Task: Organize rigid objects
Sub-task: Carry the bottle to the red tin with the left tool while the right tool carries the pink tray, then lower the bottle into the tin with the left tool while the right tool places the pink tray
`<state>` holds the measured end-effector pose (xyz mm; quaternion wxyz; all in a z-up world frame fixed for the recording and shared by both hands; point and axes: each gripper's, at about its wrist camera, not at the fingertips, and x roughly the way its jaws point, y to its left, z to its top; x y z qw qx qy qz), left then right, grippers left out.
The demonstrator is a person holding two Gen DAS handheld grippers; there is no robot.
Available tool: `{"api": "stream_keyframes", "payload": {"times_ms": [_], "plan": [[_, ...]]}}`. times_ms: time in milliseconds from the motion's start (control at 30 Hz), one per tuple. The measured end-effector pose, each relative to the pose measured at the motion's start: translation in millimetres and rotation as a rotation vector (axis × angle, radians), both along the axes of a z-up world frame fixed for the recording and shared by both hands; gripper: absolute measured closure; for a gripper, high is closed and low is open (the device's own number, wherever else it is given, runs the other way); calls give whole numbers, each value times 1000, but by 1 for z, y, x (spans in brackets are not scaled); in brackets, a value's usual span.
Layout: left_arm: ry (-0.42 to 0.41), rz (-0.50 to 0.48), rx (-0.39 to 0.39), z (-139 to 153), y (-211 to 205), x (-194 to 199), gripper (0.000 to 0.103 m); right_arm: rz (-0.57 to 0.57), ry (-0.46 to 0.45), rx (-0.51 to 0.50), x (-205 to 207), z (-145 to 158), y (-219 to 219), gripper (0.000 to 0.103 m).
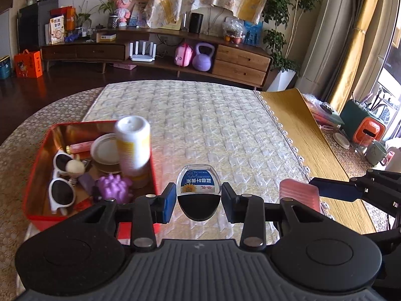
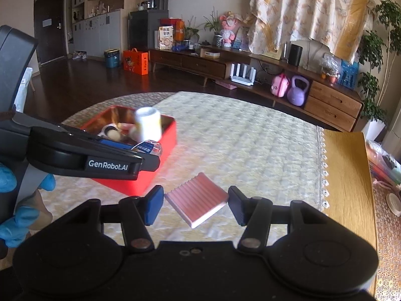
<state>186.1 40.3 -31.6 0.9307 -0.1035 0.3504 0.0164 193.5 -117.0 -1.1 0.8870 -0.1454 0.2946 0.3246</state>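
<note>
Over the quilted table (image 1: 225,125), left-wrist view: left gripper (image 1: 198,198) is clamping a small clear-and-black case (image 1: 198,193), pointing downward beside the red tin (image 1: 35,175). Right-wrist view: right gripper (image 2: 195,204) is pinching a pink ribbed block (image 2: 196,198), tilted, airborne; blue-gloved hand (image 2: 15,200) is gripping the left tool.

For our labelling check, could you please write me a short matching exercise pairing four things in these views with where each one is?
Things:
1. clear case
2. pink ridged block
3. white sunglasses
4. purple kettlebell

Places:
A. in the red tin
B. between the left gripper pads
C. under the wooden cabinet
D. between the right gripper pads

Pairs: 1-B, 2-D, 3-A, 4-C
</note>
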Motion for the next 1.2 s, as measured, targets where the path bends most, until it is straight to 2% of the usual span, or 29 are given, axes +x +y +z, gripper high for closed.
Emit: {"api": "stream_keyframes", "payload": {"times_ms": [300, 600, 967, 1200], "plan": [[-5, 63, -19, 4, 52, -29, 65, 53, -16, 0, -25, 7, 45, 47], [-5, 108, 5, 1, 101, -39, 65, 75, -18, -1, -27, 1, 86, 47], [32, 123, 35, -12, 159, -10, 65, 90, -33, -5, -9, -18, 132, 47], [40, 123, 41, -20, 176, 17, 65, 97, -23, -18, 6, -30, 162, 47]]}}
